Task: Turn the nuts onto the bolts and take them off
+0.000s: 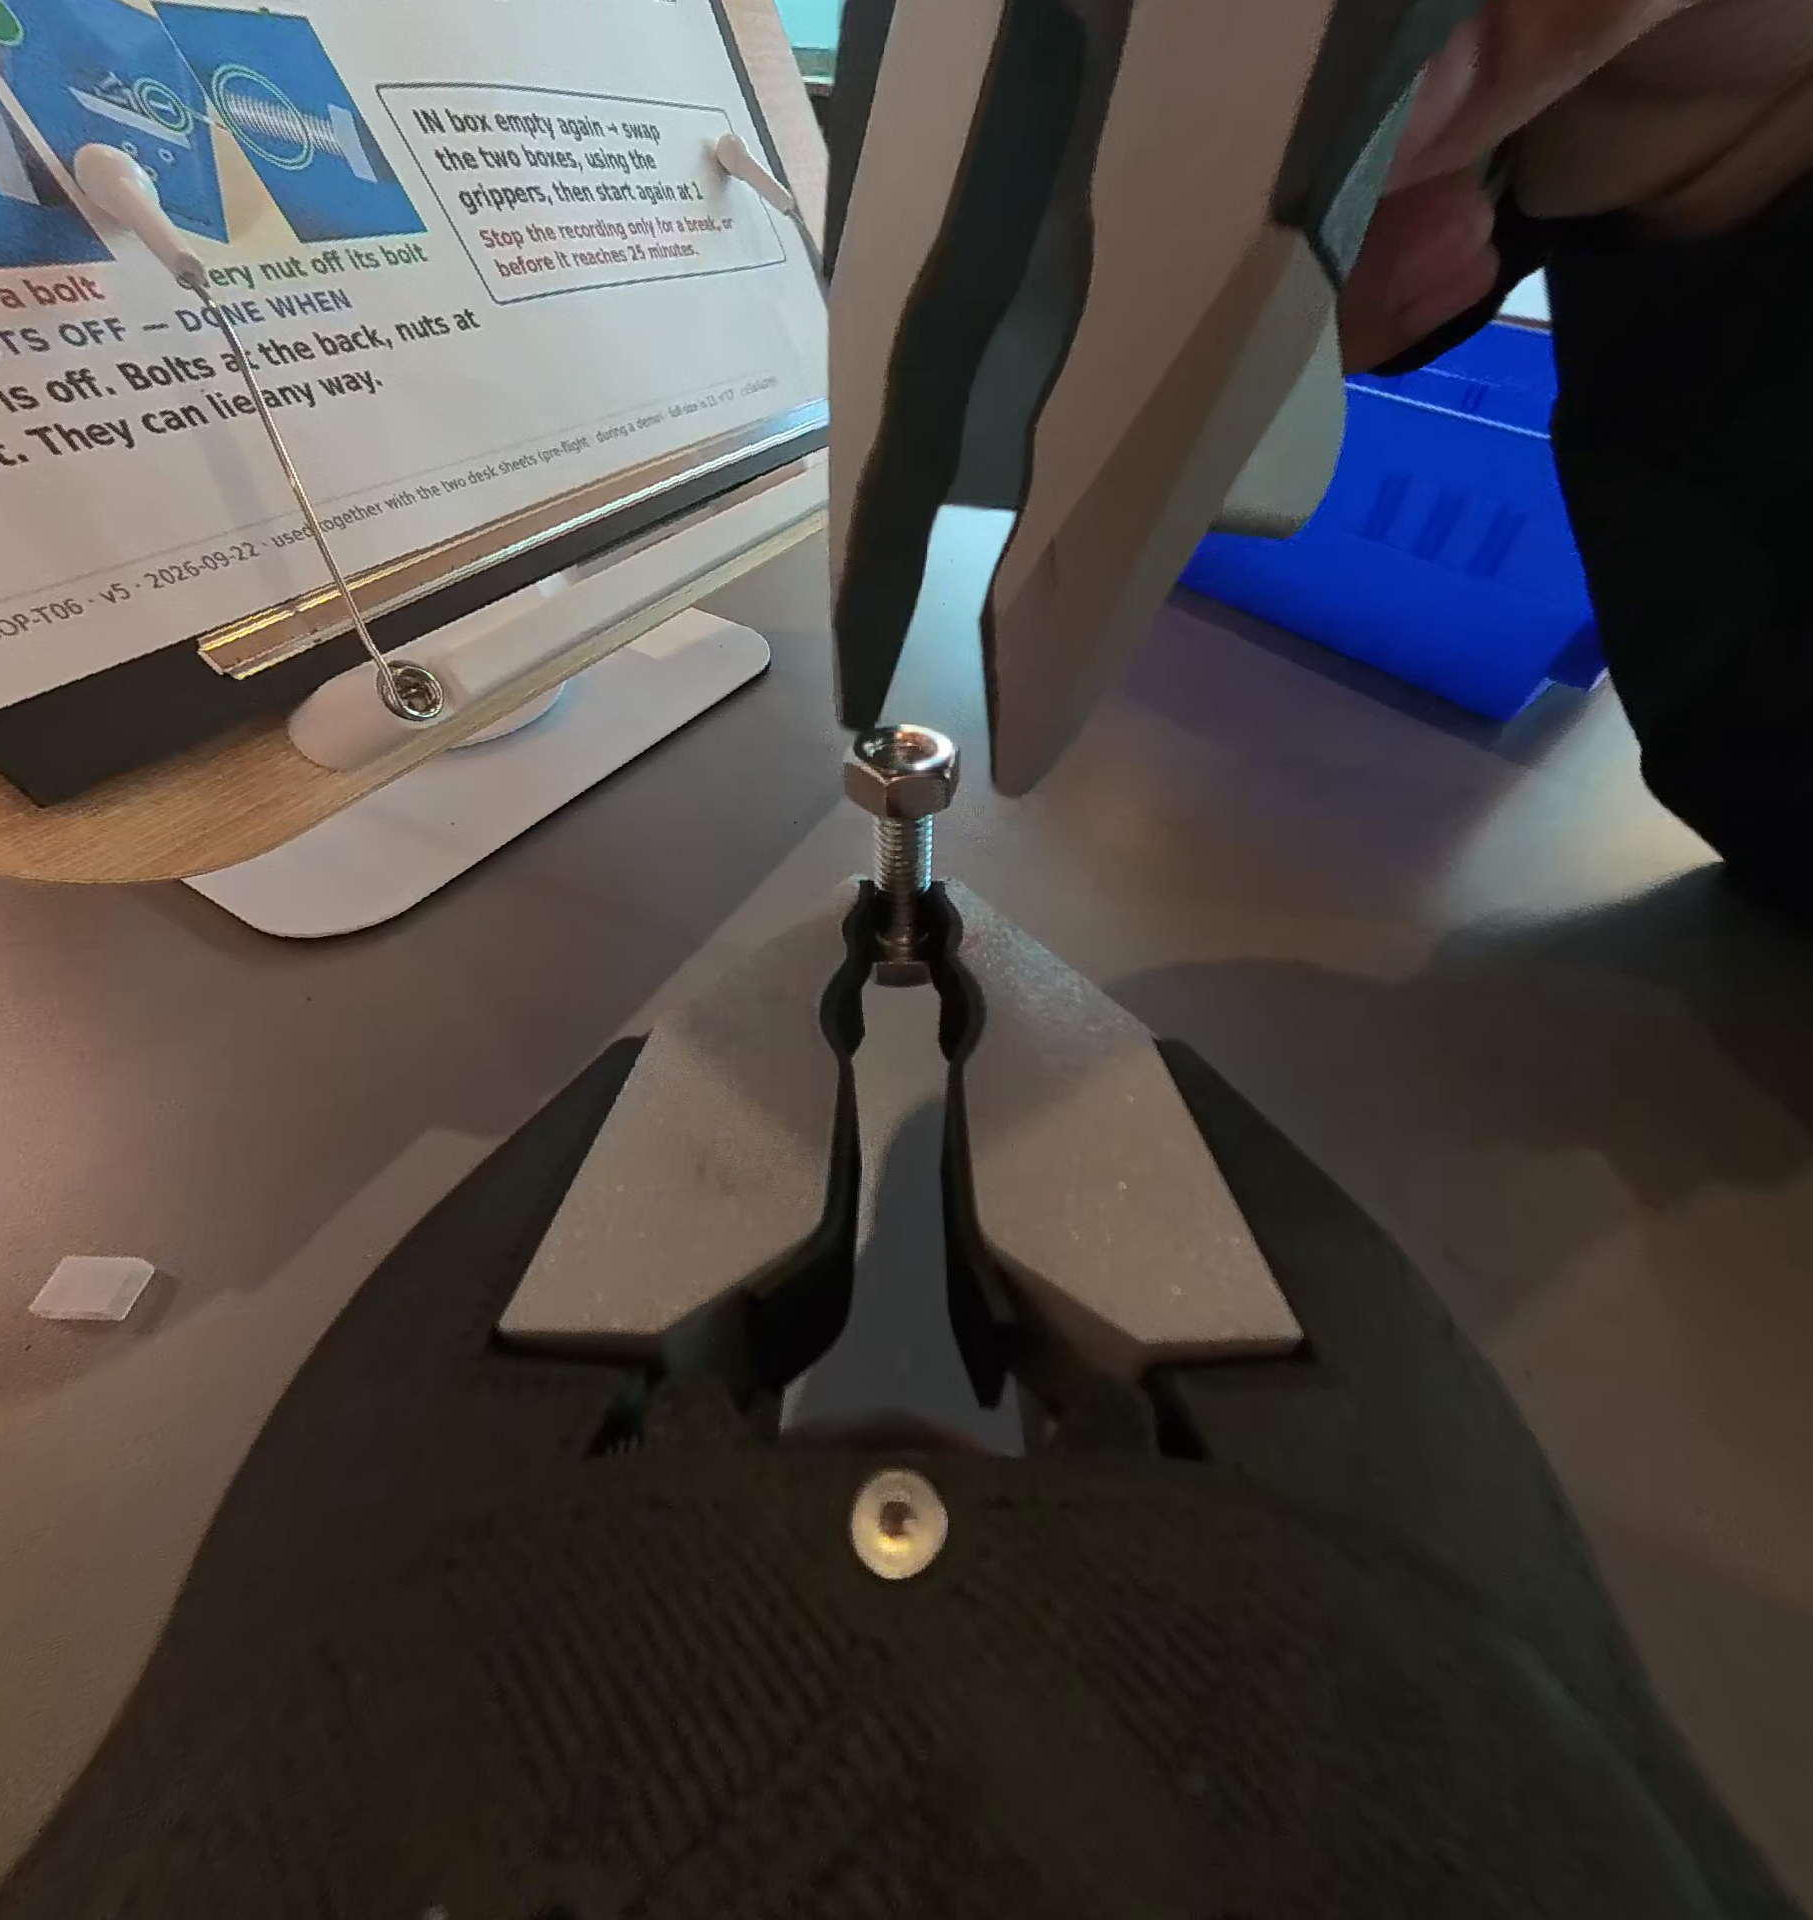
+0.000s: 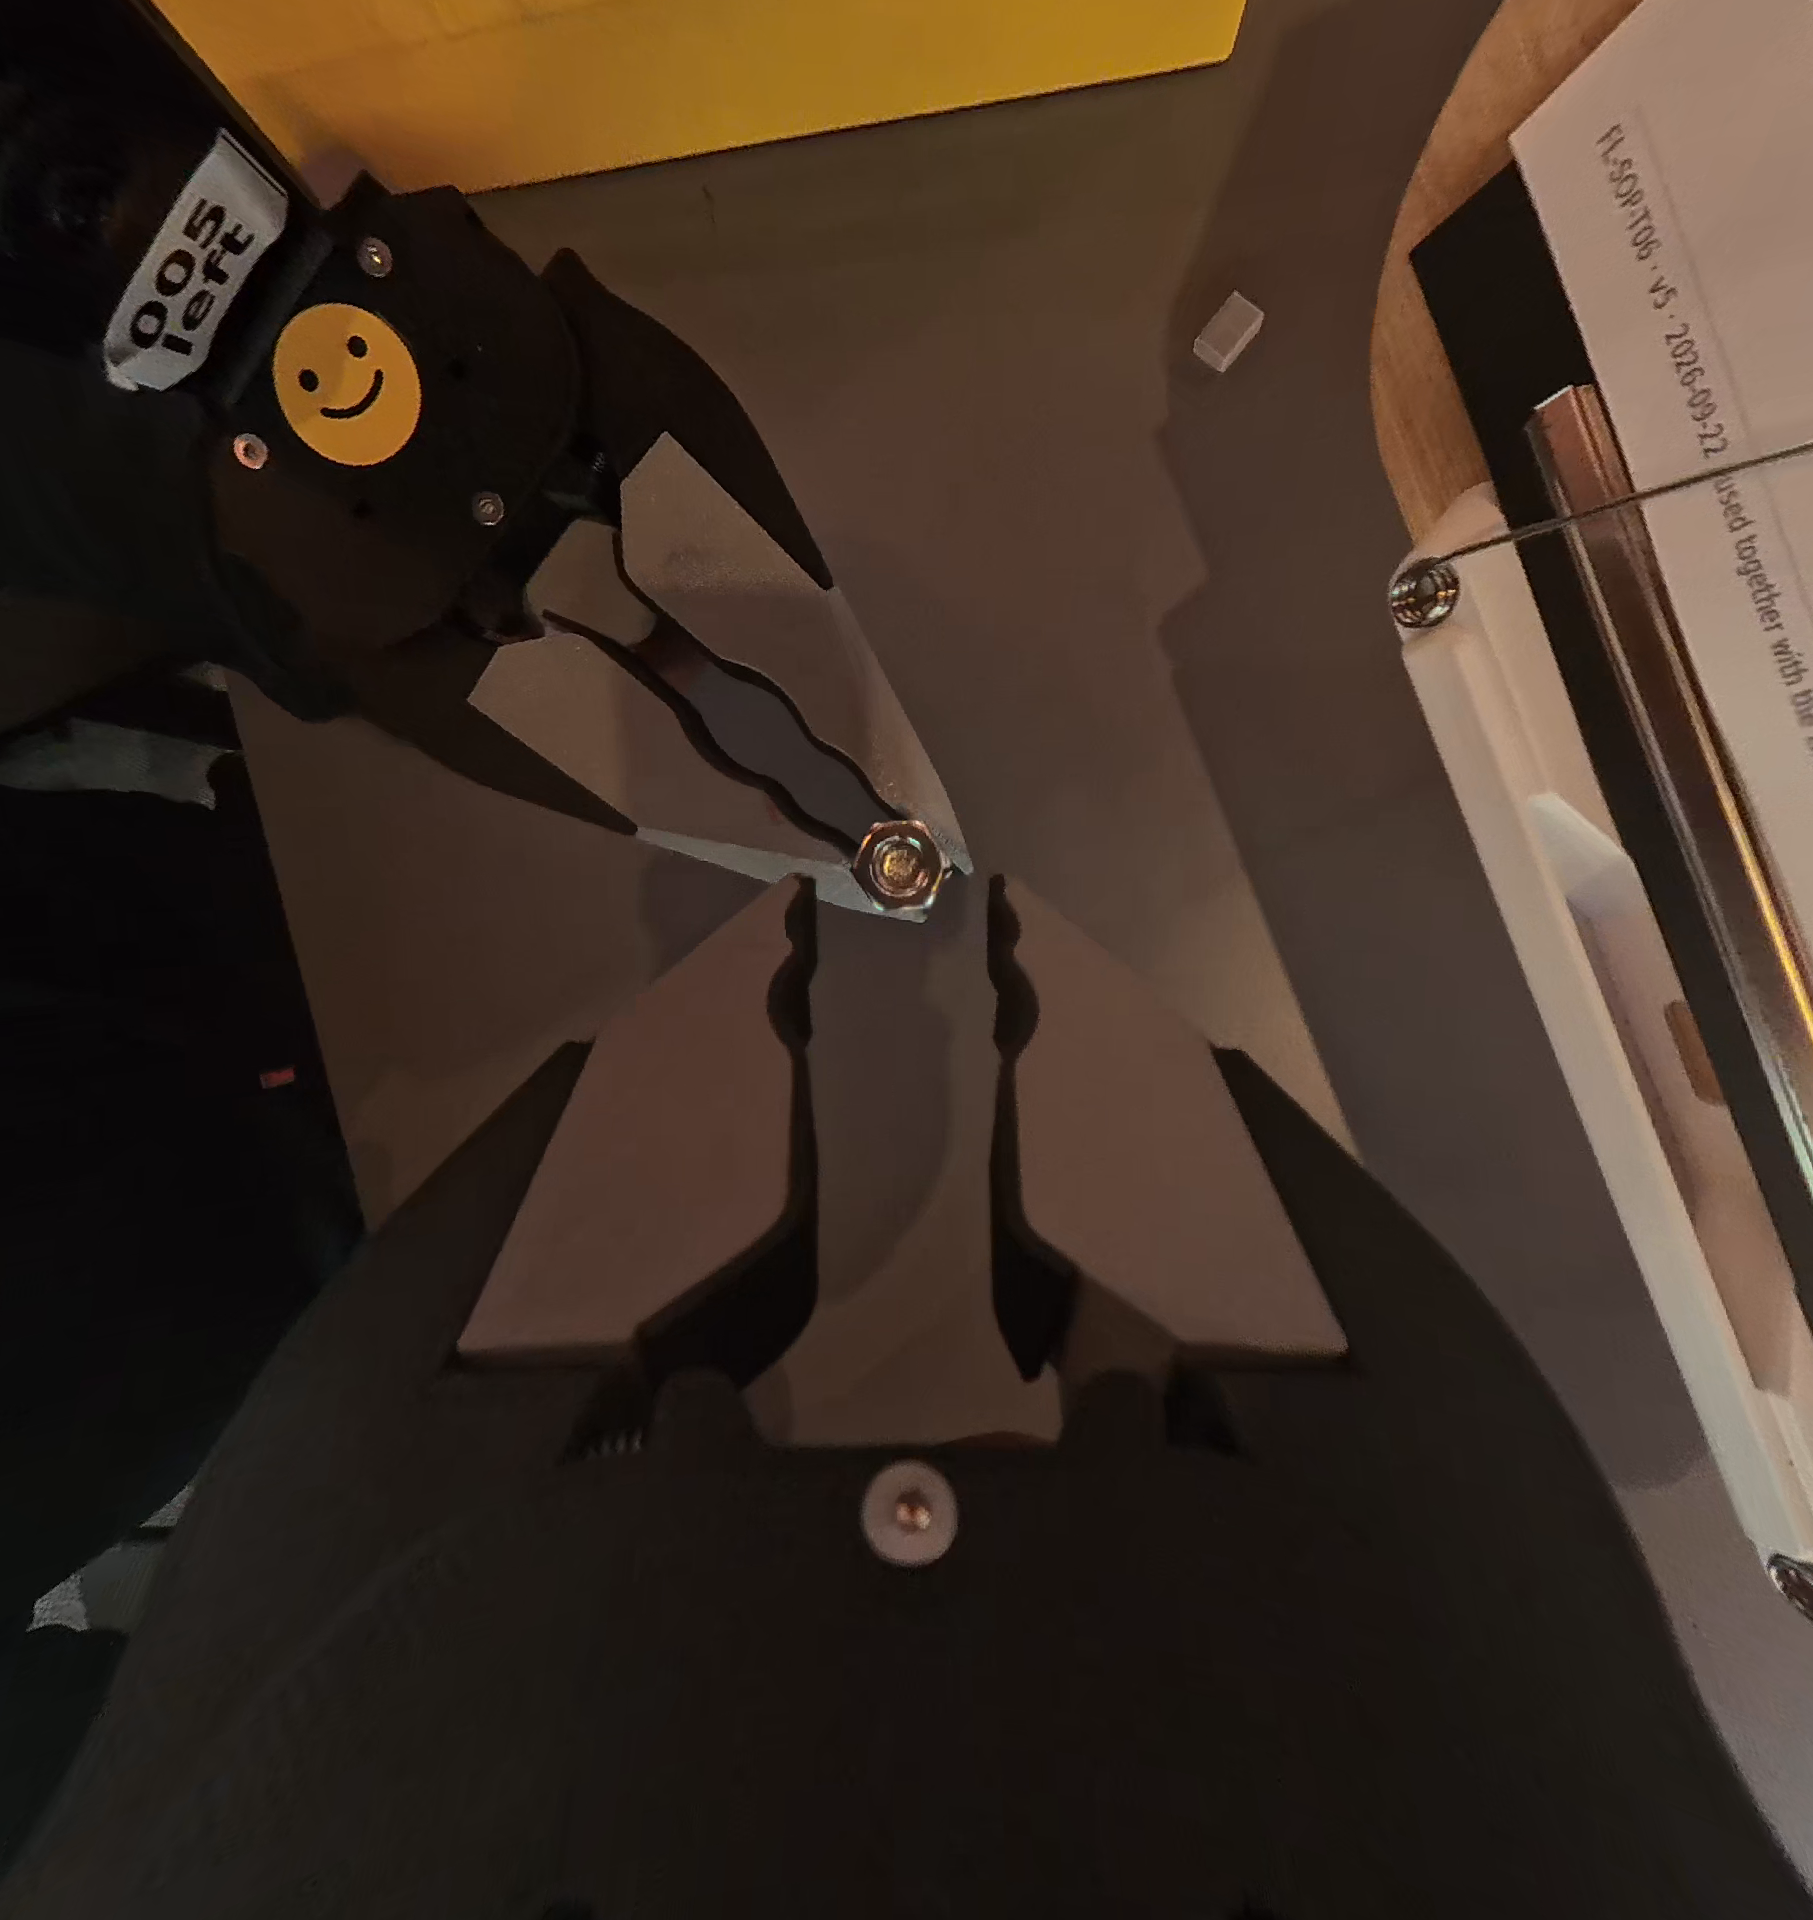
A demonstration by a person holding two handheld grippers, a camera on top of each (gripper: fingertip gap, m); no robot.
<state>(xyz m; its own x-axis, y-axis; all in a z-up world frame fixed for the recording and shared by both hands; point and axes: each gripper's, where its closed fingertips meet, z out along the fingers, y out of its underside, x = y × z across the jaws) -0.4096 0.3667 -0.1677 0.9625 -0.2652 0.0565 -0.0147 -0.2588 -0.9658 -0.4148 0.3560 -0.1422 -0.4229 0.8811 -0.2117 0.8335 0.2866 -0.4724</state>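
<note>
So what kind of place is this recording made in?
Probably a data-collection workbench: a grey table, a printed instruction sheet on a stand, and a blue bin beside it.

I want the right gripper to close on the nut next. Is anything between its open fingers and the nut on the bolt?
Nothing visible. The right gripper hangs open just above the silver hex nut at the tip of the threaded steel bolt, held by the left gripper.

Silver nut (image 1: pixel 900 769) and silver threaded bolt (image 1: pixel 895 862) were noted. Grey fingers (image 1: pixel 1068 1122) on black gripper body. Blue box (image 1: pixel 1442 520), yellow box (image 2: pixel 694 73), and yellow smiley sticker (image 2: pixel 347 382) were recorded.
</note>
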